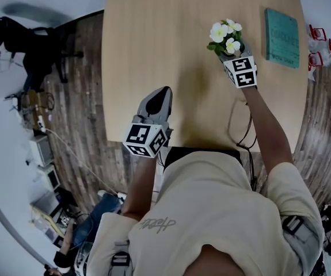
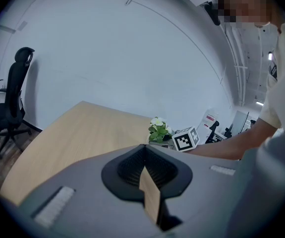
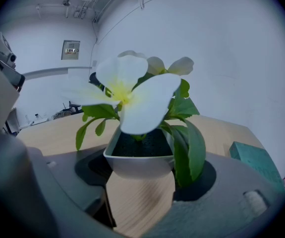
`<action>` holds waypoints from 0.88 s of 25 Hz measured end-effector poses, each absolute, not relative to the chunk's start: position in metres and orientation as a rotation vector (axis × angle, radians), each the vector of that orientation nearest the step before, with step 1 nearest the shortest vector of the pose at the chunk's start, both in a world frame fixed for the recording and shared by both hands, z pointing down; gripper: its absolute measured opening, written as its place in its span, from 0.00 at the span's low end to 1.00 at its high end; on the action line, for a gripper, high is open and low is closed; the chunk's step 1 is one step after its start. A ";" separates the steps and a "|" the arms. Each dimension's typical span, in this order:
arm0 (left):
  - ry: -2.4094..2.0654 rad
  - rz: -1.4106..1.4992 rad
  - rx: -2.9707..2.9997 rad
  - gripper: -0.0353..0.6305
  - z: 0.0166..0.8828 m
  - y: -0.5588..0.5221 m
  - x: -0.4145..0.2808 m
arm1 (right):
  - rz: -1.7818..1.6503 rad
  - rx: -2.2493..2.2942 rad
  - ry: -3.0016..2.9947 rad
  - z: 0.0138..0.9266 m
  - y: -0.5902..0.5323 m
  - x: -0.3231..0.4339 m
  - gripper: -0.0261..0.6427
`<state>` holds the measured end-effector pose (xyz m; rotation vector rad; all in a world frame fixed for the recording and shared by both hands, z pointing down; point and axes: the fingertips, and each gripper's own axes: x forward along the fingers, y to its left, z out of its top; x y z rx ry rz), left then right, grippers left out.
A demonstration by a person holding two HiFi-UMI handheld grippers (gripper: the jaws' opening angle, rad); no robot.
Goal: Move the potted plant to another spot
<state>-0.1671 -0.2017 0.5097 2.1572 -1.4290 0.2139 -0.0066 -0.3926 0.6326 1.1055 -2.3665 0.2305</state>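
Now the potted plant point(image 1: 227, 39) is at the far right part of the counter point(image 1: 153, 39), between the jaws of the right gripper point(image 1: 232, 53). In the right gripper view the small white pot point(image 3: 140, 157) sits exactly in the middle, and the two jaws are clamped on its sides. The pot holds dark soil, green leaves and white flowers with a yellow centre, and the plant is upright. Whether the pot's bottom touches the counter or hangs a little above it, I cannot tell.

Just to the right of the plant a teal book point(image 1: 281, 38) lies flat on the counter, near it but not touching it. It also shows at the right edge of the right gripper view point(image 3: 258, 162).

The left gripper point(image 1: 162, 96) is over the near edge of the counter, well apart from the plant. Its jaws are together at the tips and nothing is between them; only a thin strip of the wooden counter shows behind them point(image 2: 143, 150). From the left gripper view the plant point(image 2: 158, 130) is small and far.

Beyond the counter's left side, a black office chair point(image 1: 15, 36) stands on the floor point(image 1: 79, 96).
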 end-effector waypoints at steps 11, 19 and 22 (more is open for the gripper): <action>-1.296 0.243 2.275 0.08 0.498 -0.202 -0.152 | 0.291 1.320 -2.312 0.610 -0.355 0.040 0.53; -1.174 0.273 2.375 0.08 0.495 -0.209 -0.117 | 0.320 1.486 -2.218 0.607 -0.328 0.108 0.53; -1.131 0.284 2.399 0.08 0.494 -0.209 -0.103 | 0.328 1.538 -2.184 0.604 -0.319 0.134 0.53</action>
